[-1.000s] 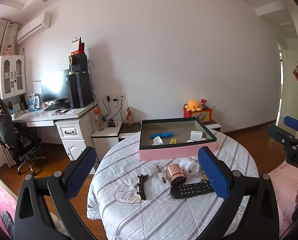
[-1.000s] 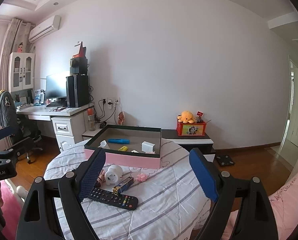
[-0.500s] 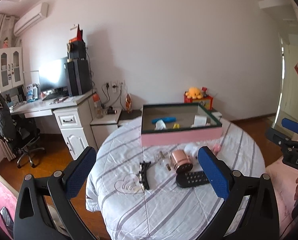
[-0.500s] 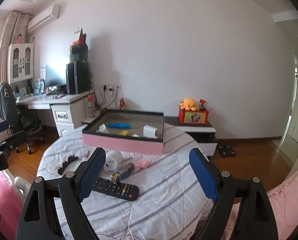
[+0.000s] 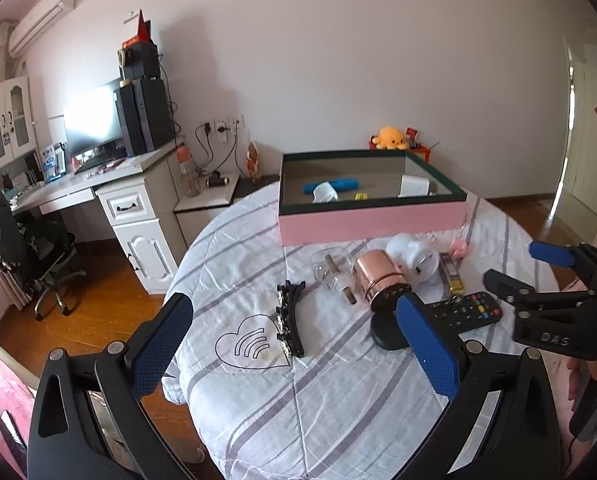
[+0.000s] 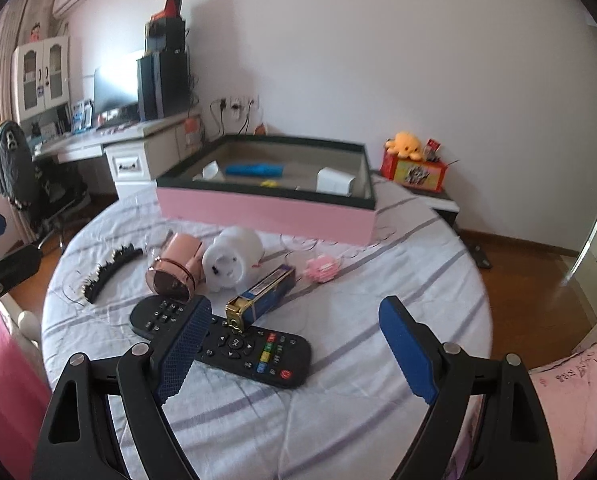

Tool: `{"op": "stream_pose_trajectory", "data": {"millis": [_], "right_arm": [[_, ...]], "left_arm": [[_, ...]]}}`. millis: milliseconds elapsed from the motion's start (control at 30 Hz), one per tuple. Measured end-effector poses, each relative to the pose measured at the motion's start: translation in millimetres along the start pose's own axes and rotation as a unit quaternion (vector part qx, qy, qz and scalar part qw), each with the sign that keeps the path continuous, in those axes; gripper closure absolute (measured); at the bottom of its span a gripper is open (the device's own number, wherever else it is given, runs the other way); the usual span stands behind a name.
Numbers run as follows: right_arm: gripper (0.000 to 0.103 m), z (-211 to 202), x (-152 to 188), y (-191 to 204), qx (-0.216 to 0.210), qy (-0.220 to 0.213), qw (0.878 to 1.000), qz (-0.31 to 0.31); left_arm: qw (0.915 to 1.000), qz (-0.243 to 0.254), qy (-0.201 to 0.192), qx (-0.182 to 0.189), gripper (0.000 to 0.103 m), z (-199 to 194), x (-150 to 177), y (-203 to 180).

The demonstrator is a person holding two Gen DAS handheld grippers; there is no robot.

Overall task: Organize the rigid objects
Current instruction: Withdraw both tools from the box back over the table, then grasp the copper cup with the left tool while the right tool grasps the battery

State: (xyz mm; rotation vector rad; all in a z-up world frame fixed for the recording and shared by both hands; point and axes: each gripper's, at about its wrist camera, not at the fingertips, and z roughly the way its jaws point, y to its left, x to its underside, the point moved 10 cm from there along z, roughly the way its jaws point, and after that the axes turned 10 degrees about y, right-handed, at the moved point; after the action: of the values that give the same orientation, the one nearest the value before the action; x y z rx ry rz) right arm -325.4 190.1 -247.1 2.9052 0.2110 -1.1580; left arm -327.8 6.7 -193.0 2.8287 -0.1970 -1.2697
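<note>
A pink box (image 5: 372, 220) with a dark green rim stands at the back of a round table (image 5: 298, 400) under striped cloth. It holds a blue item, a white cube and small bits. In front of it lie a black hair clip (image 5: 288, 316), a small glass bottle (image 5: 338, 280), a copper cup (image 5: 380, 280) on its side, a white pig-shaped lamp (image 5: 414, 256), a blue-and-gold pack (image 6: 262, 294), a pink trinket (image 6: 322, 268) and a black remote (image 6: 254, 350). My left gripper (image 5: 292, 312) hangs open above the hair clip. My right gripper (image 6: 294, 308) is open over the remote, gripping nothing.
A desk (image 5: 98, 168) with a monitor and an office chair (image 5: 38, 248) stand to the left on the wooden floor. A low cabinet carries an orange plush toy (image 6: 406, 146) behind the table. Pink bedding (image 6: 570, 400) lies at the right.
Both grippers have come down and tilted toward the table, so the objects on it look larger and closer. Both stayed open with nothing held.
</note>
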Motion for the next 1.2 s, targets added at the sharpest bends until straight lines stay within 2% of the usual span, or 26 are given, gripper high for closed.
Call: {"op": "stream_pose_trajectory", "data": {"millis": [433, 500, 533, 633, 700, 767, 833, 1033, 1200], "right_arm": [[0.017, 67.1, -0.5, 16.2, -0.030, 0.067, 0.997, -0.005], [0.025, 71.5, 0.5, 13.5, -0.034, 0.075, 0.997, -0.002], [0.033, 72.9, 1.1, 11.4, -0.037, 0.078, 0.996, -0.001], [0.044, 73.9, 2.7, 7.0, -0.044, 0.081, 0.996, -0.001], [0.055, 73.4, 3.8, 4.2, -0.050, 0.081, 0.995, -0.002], [0.077, 73.1, 4.9, 0.5, -0.047, 0.086, 0.995, -0.009], [0.086, 73.4, 5.8, -5.9, -0.050, 0.087, 0.995, -0.009], [0.087, 67.7, 11.5, -29.6, -0.051, 0.086, 0.995, -0.003], [0.087, 66.2, 17.2, -48.0, -0.054, 0.084, 0.995, 0.012]], "left_arm": [[0.9994, -0.002, 0.035, -0.003, 0.000, 36.7, 5.1, 5.6], [0.9993, -0.002, 0.038, 0.000, 0.000, 41.6, 4.3, 3.5], [0.9992, -0.001, 0.040, 0.000, 0.000, 44.1, 4.4, 2.2], [0.9988, 0.004, 0.048, 0.000, 0.000, 52.5, 4.8, -3.5], [0.9986, 0.006, 0.052, 0.001, 0.000, 57.0, 3.3, -8.5], [0.9984, 0.010, 0.056, 0.007, 0.000, 61.3, 1.6, -15.6], [0.9981, 0.012, 0.058, 0.013, 0.000, 65.1, -0.3, -22.3], [0.9974, 0.026, 0.063, 0.022, 0.000, 82.2, -6.7, -48.4], [0.9956, 0.054, 0.076, -0.010, 0.000, 99.0, -8.0, -61.5]]}}
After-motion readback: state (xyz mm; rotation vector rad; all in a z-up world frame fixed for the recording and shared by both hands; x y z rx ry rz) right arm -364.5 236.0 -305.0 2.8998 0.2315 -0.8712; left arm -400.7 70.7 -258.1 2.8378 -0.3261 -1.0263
